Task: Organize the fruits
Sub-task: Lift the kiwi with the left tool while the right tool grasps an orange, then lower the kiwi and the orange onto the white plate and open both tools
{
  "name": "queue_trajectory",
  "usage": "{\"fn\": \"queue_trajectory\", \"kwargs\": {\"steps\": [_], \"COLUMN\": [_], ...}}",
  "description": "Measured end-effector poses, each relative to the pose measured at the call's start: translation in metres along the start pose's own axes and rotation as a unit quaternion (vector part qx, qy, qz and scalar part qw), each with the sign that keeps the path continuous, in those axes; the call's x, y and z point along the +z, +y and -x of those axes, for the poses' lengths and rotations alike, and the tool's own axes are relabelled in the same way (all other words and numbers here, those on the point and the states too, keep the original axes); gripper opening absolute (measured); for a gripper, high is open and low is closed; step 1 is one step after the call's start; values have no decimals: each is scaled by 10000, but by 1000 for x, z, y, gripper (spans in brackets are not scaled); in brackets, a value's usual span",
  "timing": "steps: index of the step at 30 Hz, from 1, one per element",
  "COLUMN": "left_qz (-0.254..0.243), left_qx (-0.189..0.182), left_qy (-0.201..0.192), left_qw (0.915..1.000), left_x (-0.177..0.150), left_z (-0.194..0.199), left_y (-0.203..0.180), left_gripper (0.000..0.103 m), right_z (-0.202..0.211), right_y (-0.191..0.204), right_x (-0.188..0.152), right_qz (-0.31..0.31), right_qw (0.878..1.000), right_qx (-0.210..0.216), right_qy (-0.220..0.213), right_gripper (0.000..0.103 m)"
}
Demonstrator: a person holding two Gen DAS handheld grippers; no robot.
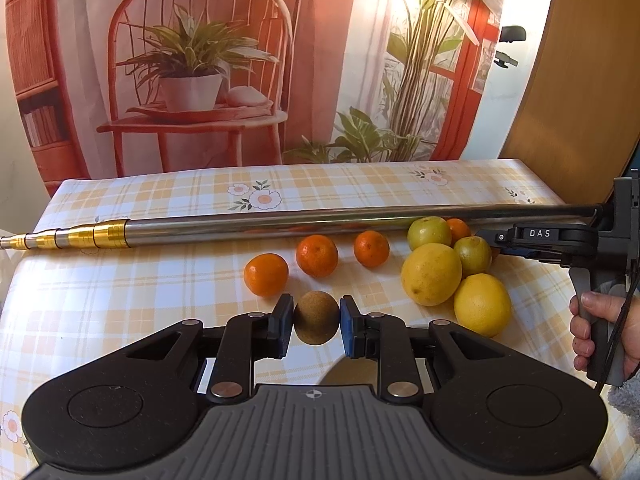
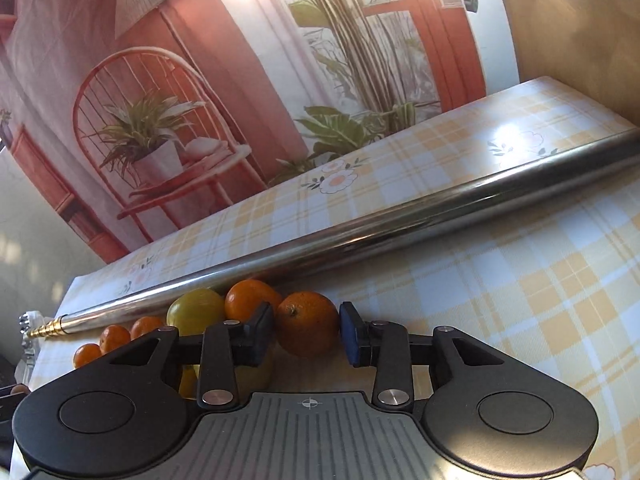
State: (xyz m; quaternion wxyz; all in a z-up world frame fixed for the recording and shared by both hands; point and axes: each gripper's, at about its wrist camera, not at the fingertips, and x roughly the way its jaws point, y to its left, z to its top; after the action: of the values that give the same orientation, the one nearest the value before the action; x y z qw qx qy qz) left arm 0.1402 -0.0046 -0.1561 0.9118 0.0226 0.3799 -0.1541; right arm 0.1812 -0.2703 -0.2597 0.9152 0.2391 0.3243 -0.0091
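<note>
Left gripper pinches kiwi; right gripper narrowly brackets tangerine, grip uncertain—round fruit may slip and roll.

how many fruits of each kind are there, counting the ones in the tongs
brown fuzzy kiwi: 1, held in the left tongs
round orange tangerines: 5, one between the right tongs
large yellow lemons: 2
small green-yellow round fruits: 2
total: 10
</note>
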Motion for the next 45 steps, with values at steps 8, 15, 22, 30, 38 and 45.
{"fn": "queue_trajectory", "kwargs": {"steps": [8, 15, 22, 30, 38, 45], "left_qz": [-44, -8, 10, -32, -67, -57], "left_qx": [-48, -108, -113, -170, -216, -285], "left_qy": [62, 170, 325, 530, 725, 810], "left_qw": [10000, 9998, 9994, 9984, 9971, 9963], "left_x": [-10, -26, -44, -59, -67, -69], "left_z": [8, 17, 21, 16, 6, 2], "left_y": [-2, -3, -1, -2, -4, -5], "left_gripper": [26, 26, 26, 26, 26, 26], "right_z": [28, 65, 103, 108, 100, 92], "right_y": [3, 30, 68, 104, 124, 128], "right_x": [-5, -18, -40, -73, -92, -98], "right_qz": [-19, 393, 823, 1468, 1731, 1906], "right_qw": [9998, 9990, 9956, 9863, 9781, 9730], "right_qx": [-31, 80, 451, 508, 558, 429], "right_qy": [-170, -179, 14, 548, 1008, 1227], "right_gripper": [32, 32, 32, 32, 32, 32]}}
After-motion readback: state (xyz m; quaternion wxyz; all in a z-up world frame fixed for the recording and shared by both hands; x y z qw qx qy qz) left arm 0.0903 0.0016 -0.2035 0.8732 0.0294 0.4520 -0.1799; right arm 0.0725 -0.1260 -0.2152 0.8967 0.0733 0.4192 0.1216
